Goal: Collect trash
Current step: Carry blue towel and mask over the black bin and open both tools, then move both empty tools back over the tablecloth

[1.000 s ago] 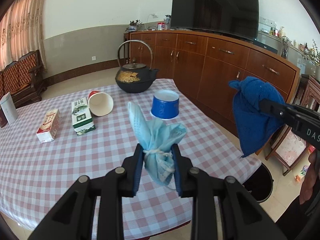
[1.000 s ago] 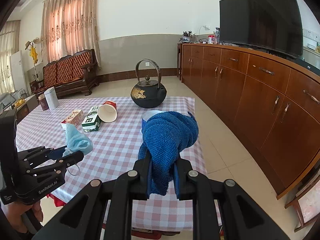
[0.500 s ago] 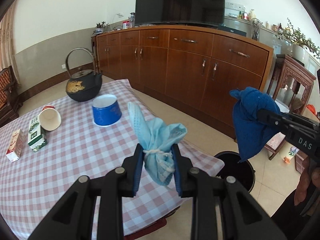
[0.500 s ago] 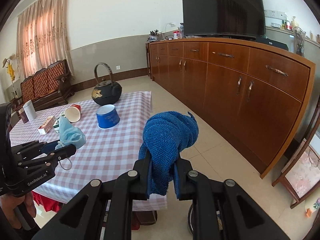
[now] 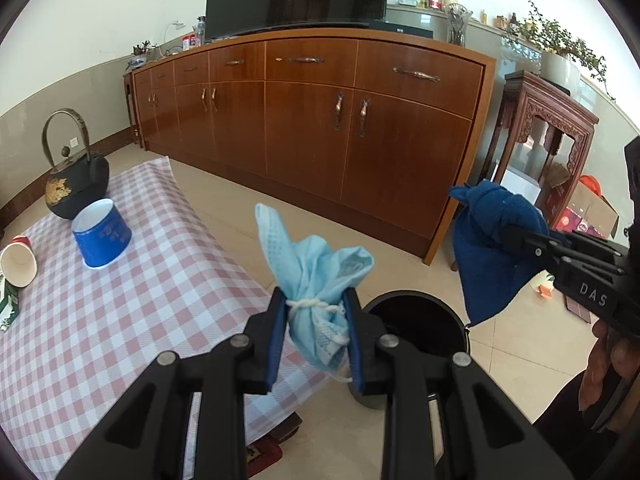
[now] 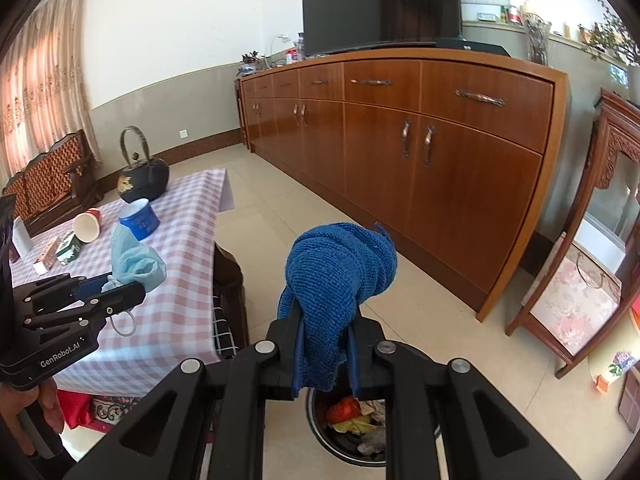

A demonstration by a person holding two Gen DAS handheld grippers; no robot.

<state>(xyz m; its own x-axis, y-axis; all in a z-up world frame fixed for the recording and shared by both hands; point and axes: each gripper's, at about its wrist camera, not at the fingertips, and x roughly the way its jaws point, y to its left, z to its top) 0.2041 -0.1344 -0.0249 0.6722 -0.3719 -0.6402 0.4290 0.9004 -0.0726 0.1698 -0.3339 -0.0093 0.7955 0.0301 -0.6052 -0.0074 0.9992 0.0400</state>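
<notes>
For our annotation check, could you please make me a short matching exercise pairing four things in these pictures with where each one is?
Things:
1. light blue face mask
2. dark blue cloth
3. black teapot
4. trash bin

Places:
A. on the floor beside the table
B. held in the right gripper
C. standing on the checked tablecloth
D. held in the left gripper

Pairs: 1-D, 2-B, 3-C, 4-A

Left wrist cam looked down along its fingers, w/ the checked table's [image 5: 120, 320] far corner at left. Right wrist cam sat close above the bin [image 6: 352, 428], facing the sideboard [image 6: 440, 152]. Both views shared sideboard, table corner & bin [image 5: 416, 320].
</notes>
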